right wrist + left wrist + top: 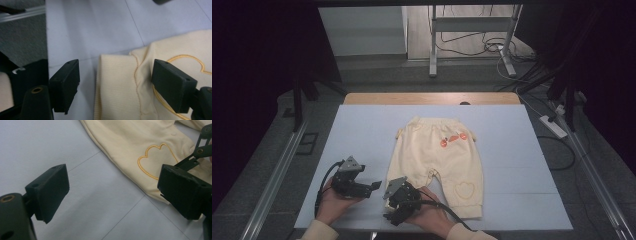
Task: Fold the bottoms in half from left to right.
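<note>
High view: a small pair of cream trousers lies flat on the pale blue sheet covering the table, waistband away from the person, both legs pointing back toward them. Two orange patches sit near the waist, and a heart outline in yellow thread on one leg by the cuff. The left gripper rests on the sheet just beside the trousers, touching nothing. The right gripper sits at the near edge of the garment, by the cuff of the leg on the left of this view.

Left gripper view: its fingers stand wide apart over bare sheet, nothing between them. The trousers lie beyond, a stitched heart showing; linkage of the other gripper pokes in at top right.

Right gripper view: fingers apart, not clamped. The ribbed cuff lies between them, one finger over sheet, the other over cloth near the heart stitching. The fabric looks soft and thin, slightly rucked along the cuff seam.

Judgement: this looks like a reach for the cuff, likely to begin a fold. To do it well, lower until the fingers bracket the hem, pinch both layers and not the sheet beneath, then lift smoothly. The left gripper should take a matching hold so the cloth rises evenly.
</note>
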A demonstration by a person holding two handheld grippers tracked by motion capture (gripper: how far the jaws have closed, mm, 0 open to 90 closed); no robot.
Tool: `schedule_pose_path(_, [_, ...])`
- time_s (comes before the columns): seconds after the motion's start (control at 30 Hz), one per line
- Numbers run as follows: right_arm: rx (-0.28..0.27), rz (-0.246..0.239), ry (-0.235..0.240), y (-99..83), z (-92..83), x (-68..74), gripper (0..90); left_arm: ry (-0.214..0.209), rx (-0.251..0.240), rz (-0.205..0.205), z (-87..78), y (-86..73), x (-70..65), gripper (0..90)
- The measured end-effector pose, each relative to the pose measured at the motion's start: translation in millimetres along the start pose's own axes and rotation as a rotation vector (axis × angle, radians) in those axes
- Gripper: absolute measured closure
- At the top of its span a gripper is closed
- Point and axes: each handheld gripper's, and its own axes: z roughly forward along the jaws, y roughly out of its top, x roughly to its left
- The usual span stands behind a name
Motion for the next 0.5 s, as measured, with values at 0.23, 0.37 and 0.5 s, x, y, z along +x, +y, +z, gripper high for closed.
schedule_pose_path(0.23, [-0.003, -0.031, -0.060, -2.5, -1.4, 1.8, 36.9, 0.001, -0.004, -0.002, -0.3, -0.4, 0.0, 10.3])
schedule_pose_path(0.37, [0.004, -0.040, -0.072, -4.1, -5.8, -2.2, 54.7, -0.001, -0.005, -0.002, -0.3, -0.4, 0.3, 10.4])
schedule_pose_path(0.5, [0.011, -0.026, -0.081, -6.0, -9.4, -7.4, 69.9, -0.001, -0.002, 0.000, -0.1, -0.2, 0.2, 10.4])
